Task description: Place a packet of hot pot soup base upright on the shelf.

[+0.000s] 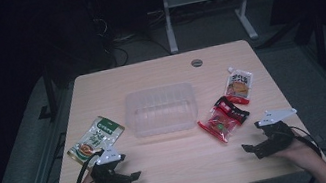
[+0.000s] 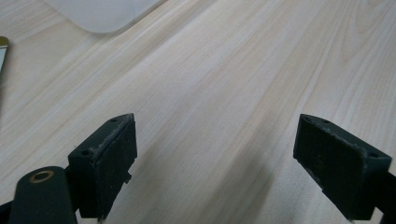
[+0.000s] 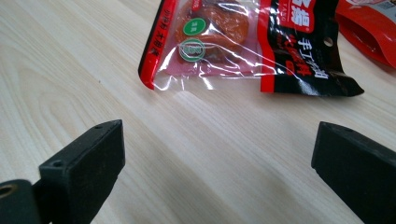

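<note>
One red packet [image 3: 243, 46] is cut off above.

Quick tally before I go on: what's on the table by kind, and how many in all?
Snack packets: 3 (green packet, red-and-black packet, orange spouted pouch)
Clear plastic tubs: 1 (clear tub)
Hand-held grippers: 2 (left hand-held gripper, right hand-held gripper), both open
Total: 6
</note>
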The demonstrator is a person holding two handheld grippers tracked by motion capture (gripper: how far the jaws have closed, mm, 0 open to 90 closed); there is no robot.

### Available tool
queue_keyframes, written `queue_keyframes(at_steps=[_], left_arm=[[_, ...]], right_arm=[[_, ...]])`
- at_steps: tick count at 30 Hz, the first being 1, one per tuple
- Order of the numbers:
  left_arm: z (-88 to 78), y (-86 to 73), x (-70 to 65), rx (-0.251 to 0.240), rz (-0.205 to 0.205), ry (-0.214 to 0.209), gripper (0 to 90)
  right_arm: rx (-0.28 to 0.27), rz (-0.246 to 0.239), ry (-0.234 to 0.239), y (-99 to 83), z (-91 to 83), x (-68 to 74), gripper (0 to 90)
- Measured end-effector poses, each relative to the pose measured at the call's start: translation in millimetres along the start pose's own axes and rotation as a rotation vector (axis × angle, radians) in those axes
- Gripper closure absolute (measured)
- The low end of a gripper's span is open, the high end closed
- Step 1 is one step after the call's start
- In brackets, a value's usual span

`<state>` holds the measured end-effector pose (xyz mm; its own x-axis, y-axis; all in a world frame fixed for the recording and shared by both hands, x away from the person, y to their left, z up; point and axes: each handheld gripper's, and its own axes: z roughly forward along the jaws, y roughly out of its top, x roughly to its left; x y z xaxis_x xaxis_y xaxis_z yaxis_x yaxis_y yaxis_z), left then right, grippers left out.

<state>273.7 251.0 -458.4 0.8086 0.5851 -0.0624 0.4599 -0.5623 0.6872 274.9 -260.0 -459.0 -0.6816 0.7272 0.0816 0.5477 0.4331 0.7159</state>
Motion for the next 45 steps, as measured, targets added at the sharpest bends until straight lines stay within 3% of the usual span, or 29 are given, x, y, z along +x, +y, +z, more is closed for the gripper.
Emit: queue_keyframes(at_steps=[4, 10, 14, 19, 24, 30, 38, 45], left_arm=[[2.8, 2.9, -2.8, -0.002, -0.004, -0.019, 13.1], [6.4, 7.5, -3.3, 0.006, -0.016, -0.031, 13.2], [7.3, 10.1, -3.4, -0.009, -0.023, -0.043, 13.5], [8.2, 14.0, -3.2, -0.025, -0.028, -0.047, 13.6], [6.3, 14.9, -6.4, -0.024, -0.01, -0.05, 13.8], [5.7, 15.3, -7.3, -0.035, -0.005, -0.059, 13.9], [1.3, 13.8, -9.0, -0.042, 0.009, -0.06, 13.8], [0.5, 12.6, -10.9, -0.037, 0.016, -0.06, 13.9]], right_arm=[[0.004, 0.001, 0.002, 1.0, 1.0, 0.3, 2.3], [-0.031, 0.012, 0.005, 7.4, -2.9, -2.0, 9.4], [-0.07, 0.023, 0.005, 22.1, -7.3, -8.0, 37.5], [-0.076, 0.038, -0.01, 36.9, -4.6, -11.0, 68.8], [-0.078, 0.017, 0.012, 51.5, 2.6, -13.5, 87.8], [-0.076, -0.002, 0.034, 70.7, 23.7, -17.8, 89.5], [0.017, -0.012, 0.035, 87.5, 59.0, -21.8, 89.6], [0.056, -0.043, 0.055, 86.3, 64.8, -19.7, 89.6]])
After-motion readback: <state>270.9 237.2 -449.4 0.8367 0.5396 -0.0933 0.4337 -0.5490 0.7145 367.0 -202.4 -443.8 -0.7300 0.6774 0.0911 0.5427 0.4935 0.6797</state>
